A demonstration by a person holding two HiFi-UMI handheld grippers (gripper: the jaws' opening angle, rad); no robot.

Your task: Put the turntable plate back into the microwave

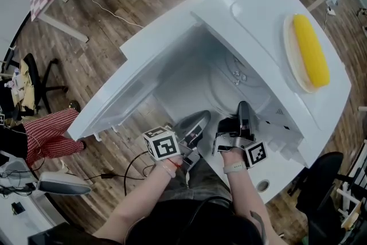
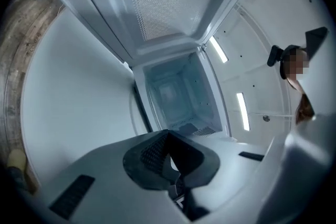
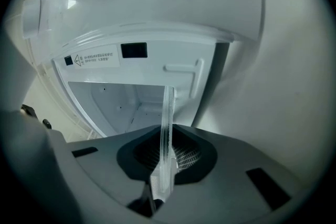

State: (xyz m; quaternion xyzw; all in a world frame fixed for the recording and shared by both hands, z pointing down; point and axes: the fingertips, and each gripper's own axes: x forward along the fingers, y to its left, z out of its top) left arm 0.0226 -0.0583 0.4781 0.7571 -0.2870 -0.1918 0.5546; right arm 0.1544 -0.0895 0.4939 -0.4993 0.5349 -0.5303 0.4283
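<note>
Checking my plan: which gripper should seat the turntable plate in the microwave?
Right: the right gripper is shut on the turntable plate, edge-on at the open microwave; the left gripper is shut, holding nothing.

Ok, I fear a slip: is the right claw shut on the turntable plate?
Shut on it: the right claw pinches the clear turntable plate edge-on between its jaws.

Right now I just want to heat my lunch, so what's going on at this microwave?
A person works two claws at the open microwave. The right claw grips the glass turntable plate by its rim, inside the cavity. The left claw is shut, empty. Corn on a dish sits on top.
</note>
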